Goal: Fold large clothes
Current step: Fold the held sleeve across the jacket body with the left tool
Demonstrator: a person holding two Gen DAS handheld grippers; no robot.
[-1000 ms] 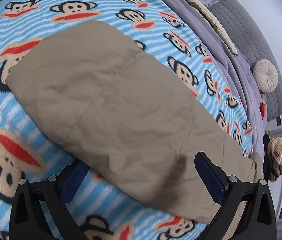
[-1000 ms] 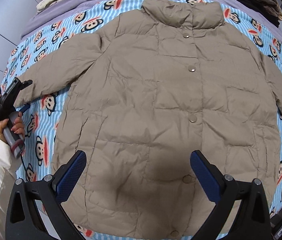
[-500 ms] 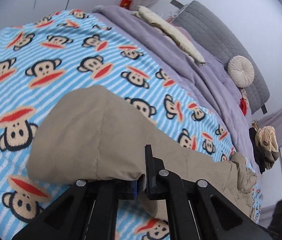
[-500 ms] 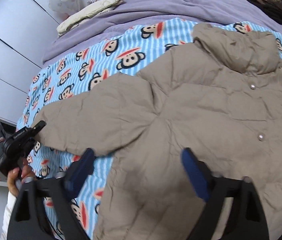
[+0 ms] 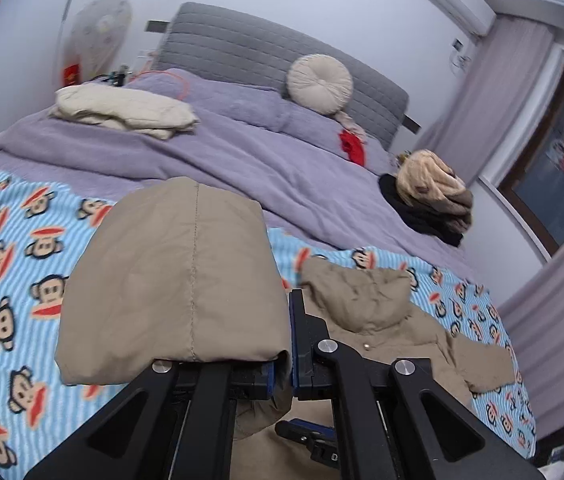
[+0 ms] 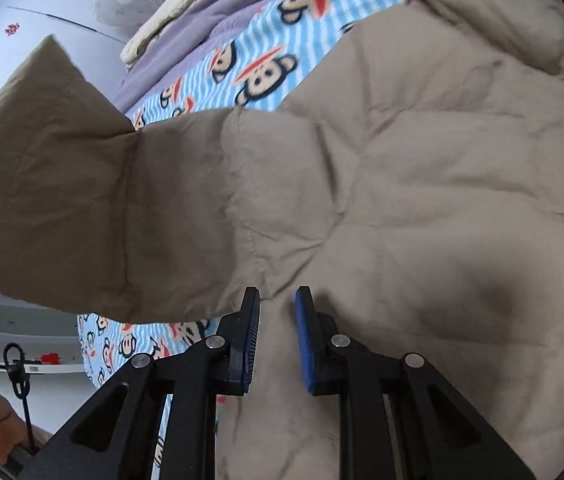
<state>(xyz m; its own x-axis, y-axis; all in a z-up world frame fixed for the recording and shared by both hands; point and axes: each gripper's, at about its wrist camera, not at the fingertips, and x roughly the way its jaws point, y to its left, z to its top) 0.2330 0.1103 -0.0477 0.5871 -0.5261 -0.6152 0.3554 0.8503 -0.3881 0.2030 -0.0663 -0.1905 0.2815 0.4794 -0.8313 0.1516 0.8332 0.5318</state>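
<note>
A tan puffer jacket [image 6: 422, 184] lies spread, front up, across the monkey-print blanket [image 5: 14, 264] at the foot of a bed, as its folding begins. The left hand-held gripper [image 5: 290, 340] is clamped shut on the cuff end of one sleeve [image 5: 174, 280], which stands lifted above the blanket; the right hand-held gripper [image 6: 278, 332] hovers low over the jacket where that sleeve joins the body, its jaws closing with a ridge of fabric rising between them, though the pads do not appear to press on it yet. To fold cleanly, the lifted sleeve would best be carried across the jacket's chest while the right gripper pins the shoulder seam, so the body does not drag along the blanket; the slippery, puffy shell may well spring back unless pressed flat. Counted: one jacket, two grippers, one patterned blanket. Beyond the blanket, toward the headboard: one round cushion [image 5: 319, 83], one folded cream garment [image 5: 126, 110] and one dark heap of clothes [image 5: 430, 200].
</note>
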